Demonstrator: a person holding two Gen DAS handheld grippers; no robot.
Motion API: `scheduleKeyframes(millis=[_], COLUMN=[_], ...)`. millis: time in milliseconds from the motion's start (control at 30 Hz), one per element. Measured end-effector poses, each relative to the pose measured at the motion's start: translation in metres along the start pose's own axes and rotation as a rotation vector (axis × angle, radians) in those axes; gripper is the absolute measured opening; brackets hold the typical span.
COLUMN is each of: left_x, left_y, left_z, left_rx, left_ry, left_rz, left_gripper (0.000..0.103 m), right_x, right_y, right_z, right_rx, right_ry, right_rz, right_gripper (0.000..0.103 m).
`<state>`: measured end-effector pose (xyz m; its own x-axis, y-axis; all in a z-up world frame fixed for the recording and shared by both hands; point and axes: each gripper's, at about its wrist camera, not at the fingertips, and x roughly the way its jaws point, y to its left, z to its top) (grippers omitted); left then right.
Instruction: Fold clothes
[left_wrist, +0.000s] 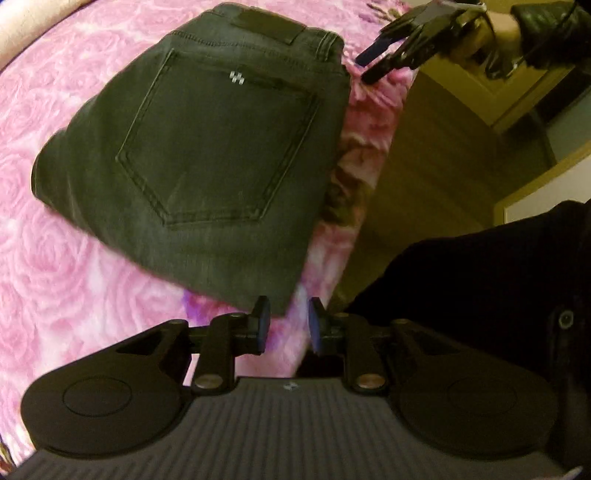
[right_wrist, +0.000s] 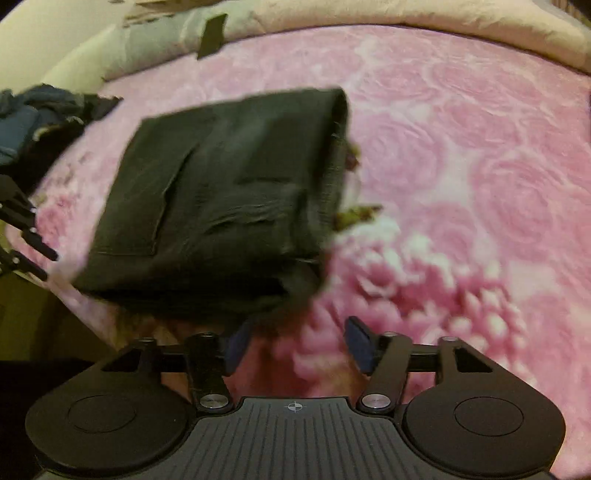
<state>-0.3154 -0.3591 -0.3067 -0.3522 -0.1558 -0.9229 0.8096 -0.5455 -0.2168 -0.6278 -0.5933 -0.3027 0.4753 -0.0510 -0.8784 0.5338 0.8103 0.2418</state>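
Observation:
A pair of dark grey jeans (left_wrist: 207, 155) lies folded into a thick square on the pink rose-patterned blanket (left_wrist: 74, 258), back pocket up, near the bed's edge. My left gripper (left_wrist: 286, 326) hovers just off the jeans' near corner. Its jaws stand a narrow gap apart with only blanket showing between them. My right gripper (left_wrist: 369, 66) hangs past the waistband corner of the jeans, in a hand with a black sleeve. In the right wrist view the jeans (right_wrist: 221, 206) are blurred. The right gripper (right_wrist: 297, 345) is open and empty just short of their near edge. The left gripper (right_wrist: 33, 251) shows at the left border.
A heap of dark blue clothes (right_wrist: 29, 122) sits at the blanket's far left corner. Cream bedding (right_wrist: 443, 22) runs along the back. The bed's edge drops to a wooden floor and furniture (left_wrist: 443, 147). A person's dark clothing (left_wrist: 480, 280) stands close beside the bed.

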Motion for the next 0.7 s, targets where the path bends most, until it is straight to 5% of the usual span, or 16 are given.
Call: scheduleKeyframes(millis=[167,433,700], left_x=[-0.015,-0.023,-0.008], left_y=[0.016,0.070,0.123], left_z=[0.017,0.039,0.054], left_rx=[-0.043,-0.180,-0.270], left_ry=[-0.081,-0.214,-0.278], left_rz=[0.033,0.154,0.192], left_gripper=[0.018,0.021,0.022], right_x=[-0.028,-0.022,0.032], right_y=[-0.007,0.011,0.022], right_z=[0.011,0.070,0.057], right_rx=[0.081,0.170,0.027], right_ry=[-0.062,-0.236,-0.059], right_rz=[0.004,0.163,0.112], right_gripper=[0.062,0.061,0.059])
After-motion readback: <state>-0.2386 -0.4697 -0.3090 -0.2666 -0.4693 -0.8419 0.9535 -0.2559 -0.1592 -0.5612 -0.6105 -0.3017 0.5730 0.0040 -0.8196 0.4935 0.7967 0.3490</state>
